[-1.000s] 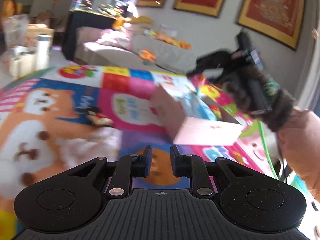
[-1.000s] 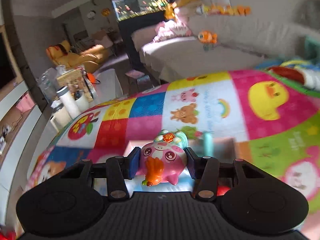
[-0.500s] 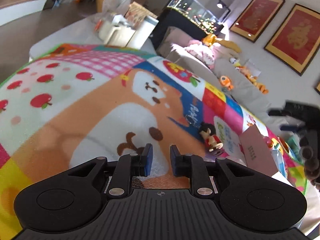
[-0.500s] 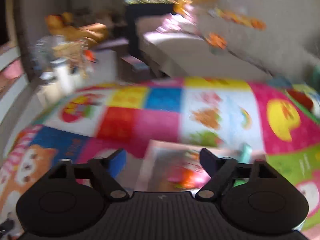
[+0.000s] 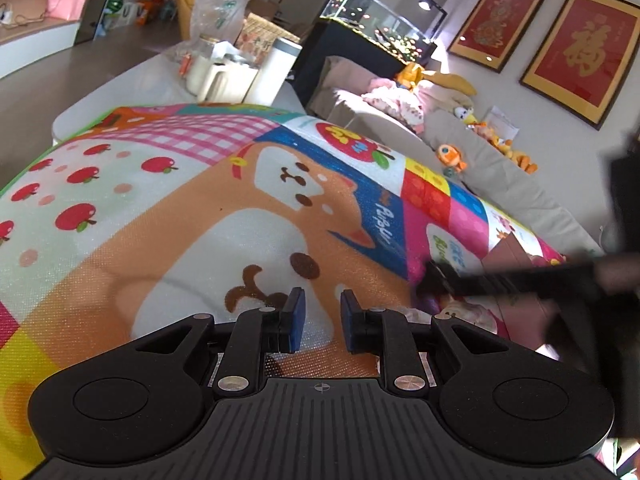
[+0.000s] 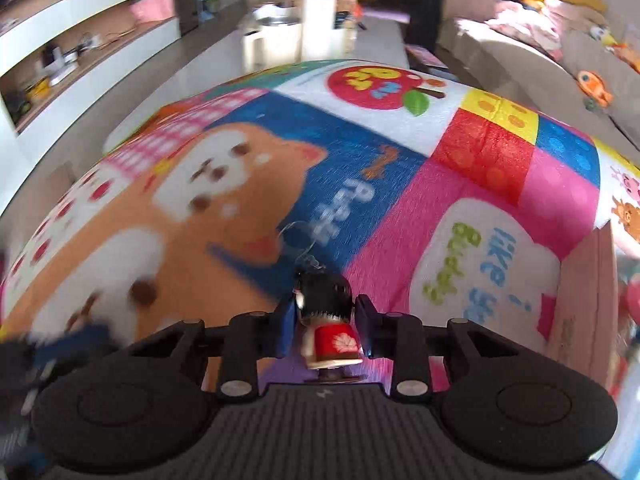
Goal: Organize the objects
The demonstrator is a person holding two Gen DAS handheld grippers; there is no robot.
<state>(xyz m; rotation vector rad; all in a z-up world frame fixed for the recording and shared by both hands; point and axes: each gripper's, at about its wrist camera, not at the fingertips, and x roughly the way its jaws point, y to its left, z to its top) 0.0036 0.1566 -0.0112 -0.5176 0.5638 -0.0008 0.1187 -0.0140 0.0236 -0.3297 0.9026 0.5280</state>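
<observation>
A small doll (image 6: pixel 334 342) with black hair, a red body and a thin wire loop at its head sits on the colourful play mat (image 6: pixel 240 184). My right gripper (image 6: pixel 325 312) has its jaws closing on the doll, one blue pad against each side of its head. In the left wrist view the right gripper (image 5: pixel 436 280) is a dark blur reaching in from the right. My left gripper (image 5: pixel 322 312) is shut with nothing between its pads, low over the dog picture on the mat (image 5: pixel 200 216). An open cardboard box (image 6: pixel 588 292) stands at the right.
A pale table beyond the mat carries a white jug (image 5: pixel 212 80), a tall white bottle (image 5: pixel 280 68) and bags. A grey sofa (image 5: pixel 500 176) with soft toys runs along the right, with a fish tank (image 5: pixel 380 20) behind it. Shelves line the left wall (image 6: pixel 80 52).
The right gripper let go of the pink pig toy over the box, opened wide, swung left and closed around the doll. The left gripper swung left away from the box and stayed shut.
</observation>
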